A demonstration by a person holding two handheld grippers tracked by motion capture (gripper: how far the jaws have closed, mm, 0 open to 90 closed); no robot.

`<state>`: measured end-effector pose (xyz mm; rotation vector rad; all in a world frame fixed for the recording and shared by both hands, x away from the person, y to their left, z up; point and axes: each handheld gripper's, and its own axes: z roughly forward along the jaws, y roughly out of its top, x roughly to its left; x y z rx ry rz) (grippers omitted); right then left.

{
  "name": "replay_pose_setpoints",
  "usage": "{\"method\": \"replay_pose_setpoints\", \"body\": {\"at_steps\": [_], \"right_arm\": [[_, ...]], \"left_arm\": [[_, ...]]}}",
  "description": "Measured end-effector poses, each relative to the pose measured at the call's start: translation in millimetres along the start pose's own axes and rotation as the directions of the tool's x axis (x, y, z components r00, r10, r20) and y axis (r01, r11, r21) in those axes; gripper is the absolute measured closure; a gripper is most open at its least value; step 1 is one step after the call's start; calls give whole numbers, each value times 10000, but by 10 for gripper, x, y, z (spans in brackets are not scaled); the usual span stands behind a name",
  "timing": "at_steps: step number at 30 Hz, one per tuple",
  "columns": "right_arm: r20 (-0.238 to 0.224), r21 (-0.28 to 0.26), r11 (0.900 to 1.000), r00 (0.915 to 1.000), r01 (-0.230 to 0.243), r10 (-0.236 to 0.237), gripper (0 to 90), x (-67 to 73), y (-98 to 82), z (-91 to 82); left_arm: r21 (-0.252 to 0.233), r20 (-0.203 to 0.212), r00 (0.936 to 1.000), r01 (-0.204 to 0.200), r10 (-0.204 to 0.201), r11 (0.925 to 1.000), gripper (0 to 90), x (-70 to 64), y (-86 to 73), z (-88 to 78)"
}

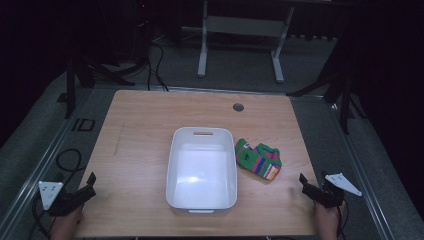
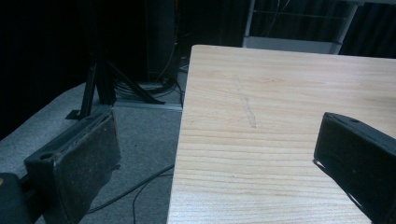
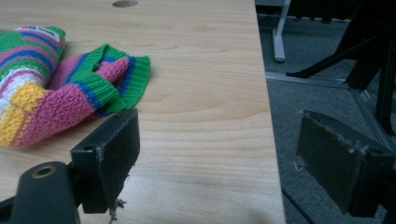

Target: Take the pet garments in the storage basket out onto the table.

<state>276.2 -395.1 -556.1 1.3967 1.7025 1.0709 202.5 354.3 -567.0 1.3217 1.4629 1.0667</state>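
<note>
Ahead of the right gripper's (image 1: 303, 184) spread fingers (image 3: 108, 158), a knit sock (image 1: 258, 159) lies on the bench (image 1: 135, 130), touching an empty white tub (image 1: 201, 168). Left gripper (image 1: 90, 184) fingers (image 2: 79, 161) gape too, well apart from both.

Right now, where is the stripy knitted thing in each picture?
High view: the stripy knit lies on the table, right of the white tub, close beside its rim.
Left gripper view: bare table with a faint scratch, and floor.
Right gripper view: the knit is at upper left, beyond the left finger.
Shared landmark: the round table hole.
</note>
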Motion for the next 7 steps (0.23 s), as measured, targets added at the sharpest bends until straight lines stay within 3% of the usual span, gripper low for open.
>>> {"method": "replay_pose_setpoints", "body": {"at_steps": [7], "right_arm": [[82, 227, 9993, 9996, -281, 279, 140, -32, 6, 11]], "left_arm": [[7, 5, 10000, 17, -17, 10000, 9, 2, 0, 1]]}}
